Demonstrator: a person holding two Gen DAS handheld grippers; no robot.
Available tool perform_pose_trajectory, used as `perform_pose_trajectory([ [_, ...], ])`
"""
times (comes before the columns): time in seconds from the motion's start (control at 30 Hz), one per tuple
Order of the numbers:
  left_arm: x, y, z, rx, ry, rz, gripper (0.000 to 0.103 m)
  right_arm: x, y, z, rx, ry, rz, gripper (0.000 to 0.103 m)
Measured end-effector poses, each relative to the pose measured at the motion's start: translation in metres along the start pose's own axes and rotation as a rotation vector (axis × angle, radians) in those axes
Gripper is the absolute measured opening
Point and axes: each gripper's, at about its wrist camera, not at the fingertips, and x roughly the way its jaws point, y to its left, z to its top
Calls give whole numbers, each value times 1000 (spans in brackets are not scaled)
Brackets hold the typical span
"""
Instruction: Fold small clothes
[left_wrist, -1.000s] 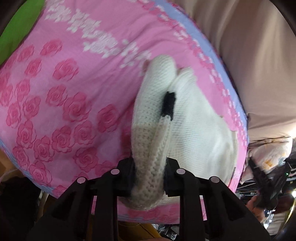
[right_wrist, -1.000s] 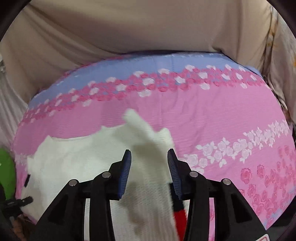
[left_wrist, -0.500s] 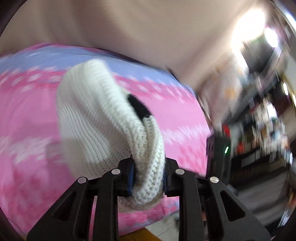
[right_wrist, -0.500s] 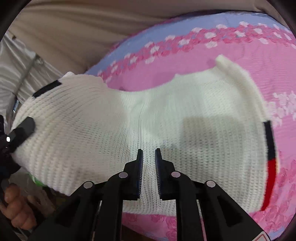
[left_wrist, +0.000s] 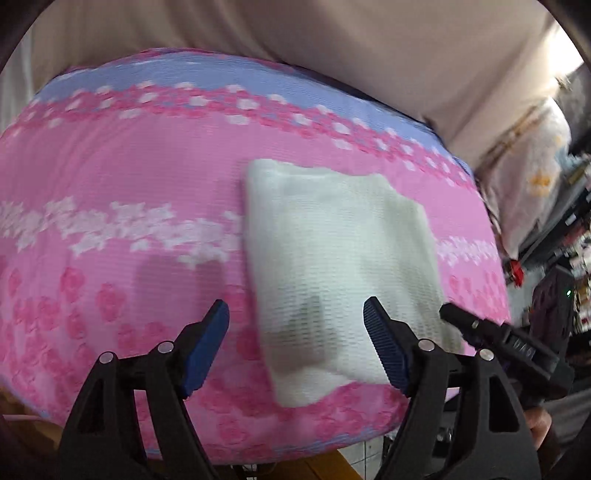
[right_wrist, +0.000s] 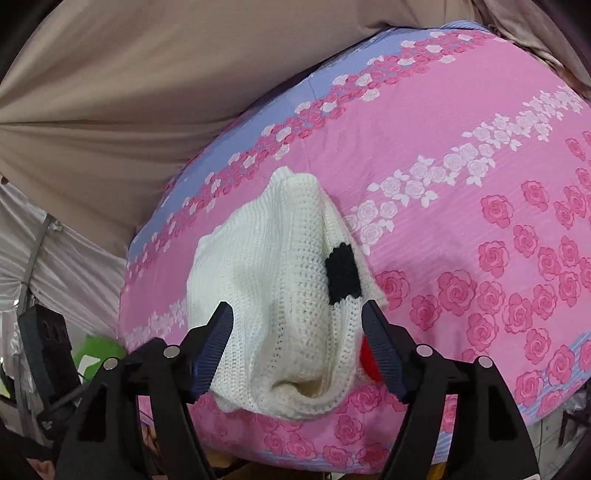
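A white knitted garment (left_wrist: 332, 240) lies folded into a rough rectangle on the right part of a pink rose-patterned cloth (left_wrist: 110, 177). My left gripper (left_wrist: 297, 323) hovers over its near edge. Its jaws are opening and stand wide, and the knit lies below the gap with neither pad touching it. In the right wrist view the same garment (right_wrist: 280, 266) shows a black patch (right_wrist: 341, 275) and a red patch (right_wrist: 369, 360). My right gripper (right_wrist: 297, 317) is also opening, its blue pads apart on either side of the fold, gripping nothing.
A beige curtain (left_wrist: 295, 37) hangs behind the pink cloth (right_wrist: 461, 129). Cluttered shelves (left_wrist: 565, 258) stand to the right of the cloth. The right tool's black body (left_wrist: 517, 350) reaches in at the garment's right edge. Something green (right_wrist: 96, 350) lies beside the cloth's left end.
Both grippers were shut on the knit and carried it across as a fold. Now both stand wide open and the garment lies folded on the cloth.
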Motion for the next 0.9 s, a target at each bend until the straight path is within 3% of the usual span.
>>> perform_pose_trajectory([
  [0.1,-4,15,-3,-32,-8,24,73,29,5,-13,-18,90,-35,72],
  [0.13,-5,21,-3,-49,-10,30,73,34,9,-14,-34,100,-42,66],
  [0.17,-4,20,-4,-56,-10,31,73,39,18,-12,-71,102,-60,51],
  [0.2,-6,22,-7,-63,-11,32,73,41,28,-8,-107,117,-63,21],
  [0.33,-9,21,-12,-60,-20,19,75,-13,81,21,-213,-17,136,17],
  [0.4,-7,19,-15,-55,-7,15,76,-26,73,33,-188,-53,158,17],
  [0.43,-4,16,-17,-48,1,10,76,-19,59,35,-178,-45,93,18],
  [0.47,0,14,-18,-41,13,7,76,-1,41,33,-195,-14,-33,18],
  [0.53,8,8,-20,-28,43,4,76,50,-8,19,-166,150,-225,21],
  [0.57,10,6,-20,-21,48,5,76,55,-21,12,-117,163,-205,24],
  [0.6,12,2,-21,-18,47,8,78,46,-28,9,-60,123,-140,28],
  [0.67,15,-2,-19,-21,45,-5,83,23,-23,8,-49,64,-101,32],
  [0.73,24,-6,-17,-26,54,-17,88,7,-14,7,-88,13,-124,57],
  [0.77,30,-8,-16,-31,61,-22,90,6,-13,8,-108,8,-134,62],
  [0.8,38,-10,-14,-42,77,-24,91,12,-15,7,-122,22,-137,67],
  [0.9,73,-4,-13,-120,155,-42,92,43,-32,-2,-102,121,-139,67],
])
